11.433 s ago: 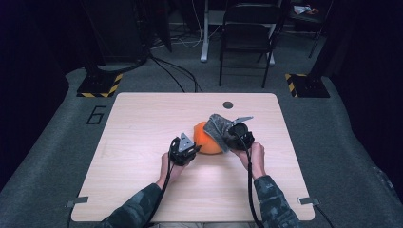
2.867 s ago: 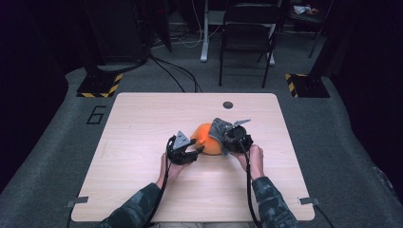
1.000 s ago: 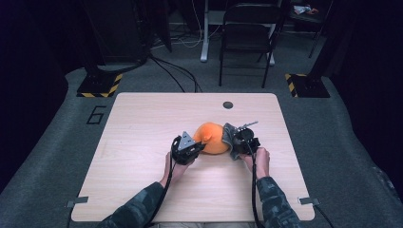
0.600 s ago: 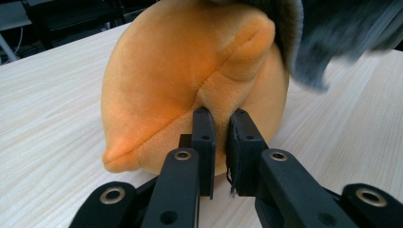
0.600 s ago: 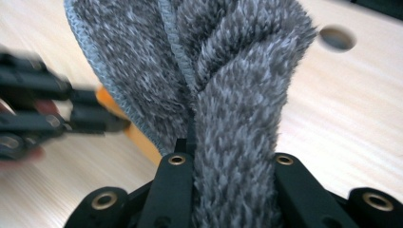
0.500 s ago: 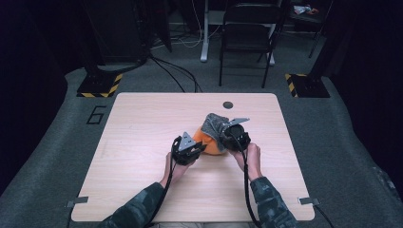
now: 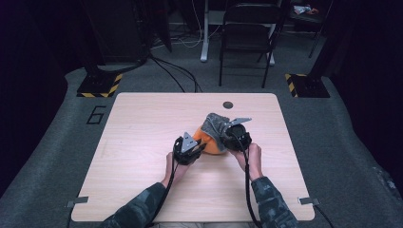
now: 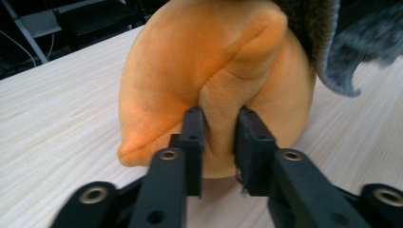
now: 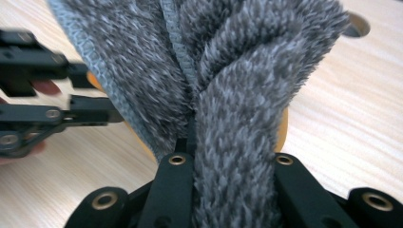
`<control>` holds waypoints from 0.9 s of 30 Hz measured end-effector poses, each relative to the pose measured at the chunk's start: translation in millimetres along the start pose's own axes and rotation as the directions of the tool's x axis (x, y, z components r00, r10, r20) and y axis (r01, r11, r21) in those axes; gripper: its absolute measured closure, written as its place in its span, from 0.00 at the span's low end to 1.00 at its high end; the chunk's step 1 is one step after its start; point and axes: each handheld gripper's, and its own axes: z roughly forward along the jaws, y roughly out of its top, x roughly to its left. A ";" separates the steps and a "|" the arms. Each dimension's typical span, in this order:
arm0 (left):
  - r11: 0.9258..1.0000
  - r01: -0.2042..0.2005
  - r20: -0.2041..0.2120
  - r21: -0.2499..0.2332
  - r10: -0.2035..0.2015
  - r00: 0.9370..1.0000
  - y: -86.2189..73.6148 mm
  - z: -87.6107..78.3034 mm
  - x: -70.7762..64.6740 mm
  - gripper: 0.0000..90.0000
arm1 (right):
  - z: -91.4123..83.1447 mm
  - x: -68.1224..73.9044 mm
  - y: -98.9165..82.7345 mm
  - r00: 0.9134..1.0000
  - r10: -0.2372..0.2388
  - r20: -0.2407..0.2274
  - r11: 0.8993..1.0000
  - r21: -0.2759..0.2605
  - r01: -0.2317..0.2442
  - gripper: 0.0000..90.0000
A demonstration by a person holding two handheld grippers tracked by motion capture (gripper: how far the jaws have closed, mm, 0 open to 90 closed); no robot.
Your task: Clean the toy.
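Observation:
An orange plush ball [image 7: 208, 145] lies in the middle of the wooden table [image 7: 142, 123], partly under a grey fuzzy cloth [image 7: 215, 126]. My left gripper [image 7: 200, 147] comes at it from the left. Its jaws have just been opening a little, but the pads still pinch a fold of the orange fabric [image 8: 190, 71] between them [image 8: 221, 121]. My right gripper [image 7: 223, 136] is shut on the grey cloth [image 9: 228, 71], which is bunched between its jaws [image 9: 231, 152] and held up over the ball. The left gripper [image 9: 71, 102] also appears at the left of the right gripper view.
A round cable hole [image 7: 228, 104] sits near the table's far edge. Behind the table stand a dark folding chair [image 7: 247, 33] and two yellow-and-black striped bases [image 7: 100, 84] on grey carpet. Bare tabletop lies left and right of the hands.
My right gripper has risen with the grey cloth, which now drapes over the ball's upper right instead of lying beside it. The left hand has stayed put.

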 end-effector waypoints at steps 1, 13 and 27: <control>1.000 0.004 -0.001 0.000 -0.004 1.000 0.3 -0.1 0.4 0.87 | -3.2 1.7 1.8 1.000 -0.007 0.005 1.000 -0.016 0.007 0.88; 1.000 0.018 0.020 0.000 -0.018 1.000 2.8 -0.4 3.5 0.88 | 3.9 0.5 -3.2 0.999 -0.022 0.024 1.000 0.009 0.022 0.88; 0.999 0.013 0.077 -0.032 -0.011 0.997 2.6 -0.6 3.1 0.88 | 34.6 -42.9 -38.4 0.991 0.115 0.068 0.971 0.201 -0.127 0.88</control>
